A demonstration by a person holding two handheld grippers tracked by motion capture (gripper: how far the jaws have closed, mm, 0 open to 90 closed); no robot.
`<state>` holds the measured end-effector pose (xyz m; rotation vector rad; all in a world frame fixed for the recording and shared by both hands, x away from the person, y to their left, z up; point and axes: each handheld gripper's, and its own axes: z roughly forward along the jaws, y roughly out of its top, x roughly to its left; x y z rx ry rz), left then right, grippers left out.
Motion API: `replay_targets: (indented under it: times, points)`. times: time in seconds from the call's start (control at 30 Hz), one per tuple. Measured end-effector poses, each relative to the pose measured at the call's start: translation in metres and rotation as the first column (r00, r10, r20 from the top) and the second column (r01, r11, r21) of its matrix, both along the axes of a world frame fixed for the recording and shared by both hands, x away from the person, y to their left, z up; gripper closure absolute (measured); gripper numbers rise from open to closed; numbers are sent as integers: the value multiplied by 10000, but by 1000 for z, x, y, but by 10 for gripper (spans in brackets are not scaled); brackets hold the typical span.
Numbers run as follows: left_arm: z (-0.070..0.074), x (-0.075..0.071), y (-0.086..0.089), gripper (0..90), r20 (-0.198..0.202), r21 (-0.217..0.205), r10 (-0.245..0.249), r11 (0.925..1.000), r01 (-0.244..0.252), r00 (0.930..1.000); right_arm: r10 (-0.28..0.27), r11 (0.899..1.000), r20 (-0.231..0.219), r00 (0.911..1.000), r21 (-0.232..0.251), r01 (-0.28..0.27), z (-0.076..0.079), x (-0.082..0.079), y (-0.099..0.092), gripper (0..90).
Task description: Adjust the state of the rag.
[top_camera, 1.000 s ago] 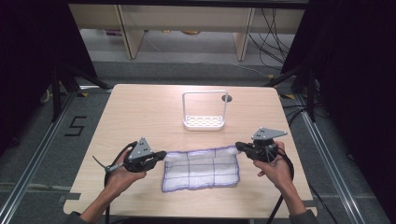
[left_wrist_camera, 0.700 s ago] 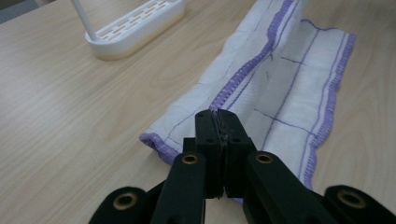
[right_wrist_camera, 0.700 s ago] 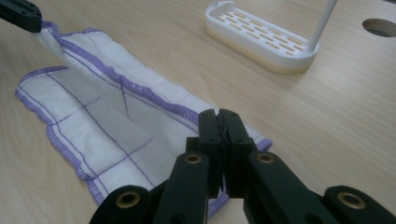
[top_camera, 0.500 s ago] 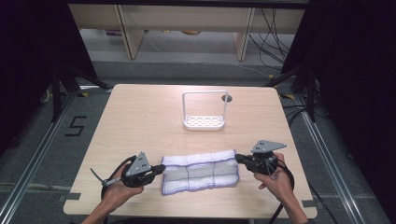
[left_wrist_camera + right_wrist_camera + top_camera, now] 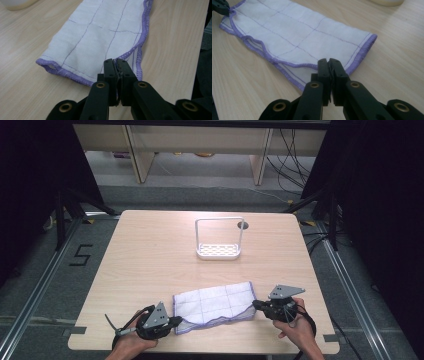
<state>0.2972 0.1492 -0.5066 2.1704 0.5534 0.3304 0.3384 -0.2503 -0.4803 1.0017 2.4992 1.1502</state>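
Note:
A white cloth (image 5: 215,302) with thin purple grid lines and a purple hem lies folded double near the table's front edge. My left gripper (image 5: 176,322) is shut on its near left corner, and in the left gripper view the jaws (image 5: 116,62) pinch the hem of the cloth (image 5: 100,32). My right gripper (image 5: 255,304) is shut on the near right corner. The right gripper view has its jaws (image 5: 329,62) closed on the cloth (image 5: 294,32) edge, with the left gripper (image 5: 220,6) at the far corner.
A white wire rack (image 5: 219,240) with a perforated base stands upright at the middle back of the wooden table (image 5: 150,250). A small dark hole (image 5: 243,225) sits just behind it. The table's front edge runs close under both hands.
Both grippers have moved toward the front edge and down, drawing the cloth's far edge over the near one. The cloth, flat before, now lies folded double.

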Motion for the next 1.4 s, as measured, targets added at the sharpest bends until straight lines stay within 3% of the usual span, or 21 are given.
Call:
replay_targets:
  times: [0.03,0.07,0.17,0.23,0.3,0.33,0.37,0.4,0.43,0.57,0.63,0.7,0.73,0.8,0.9,0.93,1.07,1.1,1.23,1.37,1.4]
  points:
    - [0,0,0,863,0,0,0,10000,0,10000,159,9999,71,9998,-48,-158,-1,1,-1,877]
    - [0,-3,-1,860,126,183,-97,9998,94,9999,-228,9997,-49,9997,6,228,-1,-3,-1,877]
    - [-1,-9,-4,820,-179,-5,-263,9997,263,9995,-110,9999,112,9999,-58,111,-2,-3,-5,873]
    - [-2,-13,-5,763,-172,214,-533,9983,537,9984,-149,9996,-46,9999,-251,148,-5,-5,-7,834]
    - [-2,-15,-7,637,-234,-78,-292,9995,291,9993,-237,9993,-161,9996,-288,232,-6,-6,-7,784]
    - [1,-15,-5,565,-294,-248,-38,9997,31,9996,-518,9987,-349,9980,1,518,-6,-7,-9,665]
    - [1,-15,-5,532,-294,-248,-38,9997,31,9996,-621,9980,-67,9980,-73,620,-4,-6,-12,623]
    - [4,-14,-3,504,-258,-707,206,9972,-223,9995,-991,9950,-103,9950,145,993,-1,-5,-13,564]
    - [8,-11,-1,478,-239,-699,342,9969,-358,9991,-1378,9896,-189,9903,392,1384,0,-7,-13,519]
    - [13,0,6,418,-519,-1395,1019,9843,-1082,9934,-1724,9816,129,9849,856,1707,2,1,-20,423]
    - [15,3,7,398,-549,-1452,1214,9811,-1282,9911,-2073,9736,-241,9780,929,2086,3,1,-18,415]
    - [17,11,11,397,-504,-1376,1407,9796,-1465,9888,-1993,9759,82,9799,927,1977,3,5,-19,411]
    - [18,19,14,392,-526,-1445,1681,9741,-1741,9844,-2327,9661,-92,9725,1130,2323,5,9,-16,405]
    - [20,28,18,381,-637,-1253,1959,9712,-2026,9785,-2228,9705,180,9747,988,2201,6,19,-18,405]
    - [19,42,21,382,-771,-1026,2141,9698,-2214,9738,-2243,9712,7,9745,831,2235,6,30,-17,408]
    - [17,45,20,380,-951,-1254,2312,9621,-2420,9683,-2252,9711,-174,9742,770,2259,6,33,-15,410]
    - [14,58,19,379,-1040,-1020,2357,9639,-2461,9662,-2061,9768,-125,9785,561,2065,6,46,-11,414]
    - [12,64,19,378,-1224,-808,2246,9686,-2352,9667,-1978,9786,-169,9801,547,1984,6,54,-6,419]
    - [7,75,14,379,-1489,-661,2407,9653,-2525,9591,-1956,9801,-262,9803,286,1964,6,65,6,428]
    - [4,78,10,386,-1461,-486,2321,9692,-2413,9617,-1987,9794,-457,9790,261,2000,4,70,16,437]
    - [2,79,9,388,-1454,-380,2301,9706,-2378,9623,-1789,9838,-120,9838,84,1790,0,74,20,443]
